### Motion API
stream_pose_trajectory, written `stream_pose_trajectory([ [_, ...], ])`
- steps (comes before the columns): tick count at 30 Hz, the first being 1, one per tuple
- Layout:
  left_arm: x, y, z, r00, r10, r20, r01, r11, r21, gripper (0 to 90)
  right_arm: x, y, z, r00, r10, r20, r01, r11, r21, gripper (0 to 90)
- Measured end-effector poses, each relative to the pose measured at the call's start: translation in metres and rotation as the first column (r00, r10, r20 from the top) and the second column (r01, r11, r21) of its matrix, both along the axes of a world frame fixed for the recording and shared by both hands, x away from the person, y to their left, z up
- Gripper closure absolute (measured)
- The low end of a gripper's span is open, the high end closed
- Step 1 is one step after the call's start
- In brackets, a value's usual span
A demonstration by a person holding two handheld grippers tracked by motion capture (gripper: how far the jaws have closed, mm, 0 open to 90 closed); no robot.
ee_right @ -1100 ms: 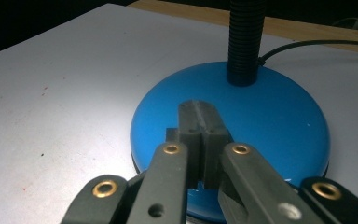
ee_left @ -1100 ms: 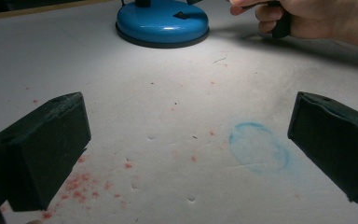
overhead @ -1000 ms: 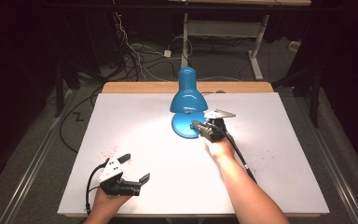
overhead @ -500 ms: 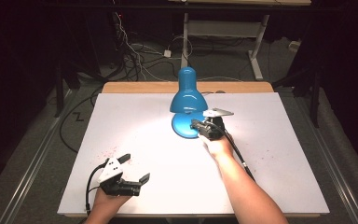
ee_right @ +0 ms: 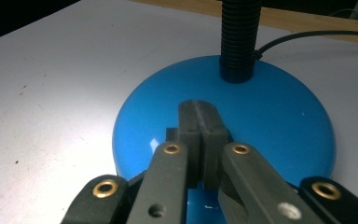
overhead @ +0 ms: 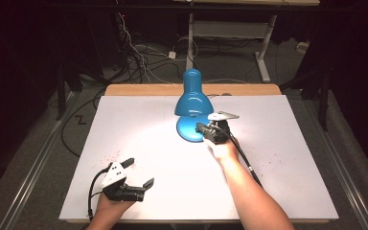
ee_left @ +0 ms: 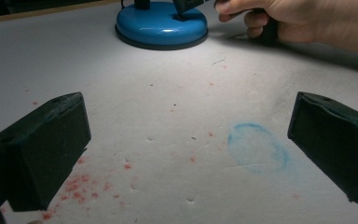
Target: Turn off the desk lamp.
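A lit blue desk lamp stands at the back middle of the white table point(overhead: 278, 158), its shade point(overhead: 192, 98) casting a bright pool of light. Its round base point(overhead: 187, 130) point(ee_right: 270, 116) point(ee_left: 161, 25) carries a black ribbed neck point(ee_right: 240, 32). My right gripper point(overhead: 200, 127) point(ee_right: 201, 130) is shut with nothing between the pads, and its tips rest on top of the base. My left gripper point(overhead: 139, 172) point(ee_left: 191, 130) stands open near the front left of the table, low over the bare surface, pointing toward the lamp.
The lamp's cord point(ee_right: 307, 37) runs off behind the base. A wooden strip point(overhead: 139, 89) lines the table's far edge, with tangled cables point(overhead: 139, 57) on the floor beyond. Red specks point(ee_left: 84, 186) and a faint blue ring stain point(ee_left: 257, 147) mark the table.
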State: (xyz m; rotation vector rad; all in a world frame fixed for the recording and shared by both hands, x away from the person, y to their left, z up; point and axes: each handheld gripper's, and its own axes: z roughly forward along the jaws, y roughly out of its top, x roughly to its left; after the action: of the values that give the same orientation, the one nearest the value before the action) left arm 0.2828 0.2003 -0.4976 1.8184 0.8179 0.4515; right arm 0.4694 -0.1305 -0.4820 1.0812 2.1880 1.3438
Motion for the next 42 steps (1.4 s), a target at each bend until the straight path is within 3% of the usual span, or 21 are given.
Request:
stream_pose_trajectory([
  [6, -0.0001, 0.0, 0.0, 1.0, 0.001, 0.0, -0.001, 1.0, -0.002, 0.0, 0.0006, 0.0008, -0.0017, 1.0, -0.001, 0.0, 0.001, 1.0, 0.011, 90.0],
  [18, -0.0001, 0.0, 0.0, 1.0, -0.001, -0.001, 0.001, 1.0, -0.002, 0.0, -0.0004, 0.0022, -0.0023, 0.9997, -0.003, 0.025, 0.003, 1.0, -0.013, 90.0],
  [29, 0.0001, 0.0004, -0.0001, 1.0, -0.004, -0.002, 0.004, 1.0, -0.007, 0.0, 0.0, 0.0012, -0.0014, 1.0, -0.002, 0.009, 0.002, 1.0, 0.001, 90.0],
  [34, 0.0007, 0.0, 0.0, 1.0, -0.006, -0.007, 0.006, 1.0, -0.001, 0.0, -0.0034, 0.0018, 0.0012, 0.9999, 0.008, 0.011, -0.008, 0.999, -0.048, 90.0],
  [42, 0.0002, 0.0002, 0.0, 1.0, -0.003, -0.003, 0.003, 1.0, -0.004, 0.0, -0.0032, 0.0044, -0.0011, 0.9996, 0.021, 0.021, -0.021, 0.999, -0.038, 90.0],
])
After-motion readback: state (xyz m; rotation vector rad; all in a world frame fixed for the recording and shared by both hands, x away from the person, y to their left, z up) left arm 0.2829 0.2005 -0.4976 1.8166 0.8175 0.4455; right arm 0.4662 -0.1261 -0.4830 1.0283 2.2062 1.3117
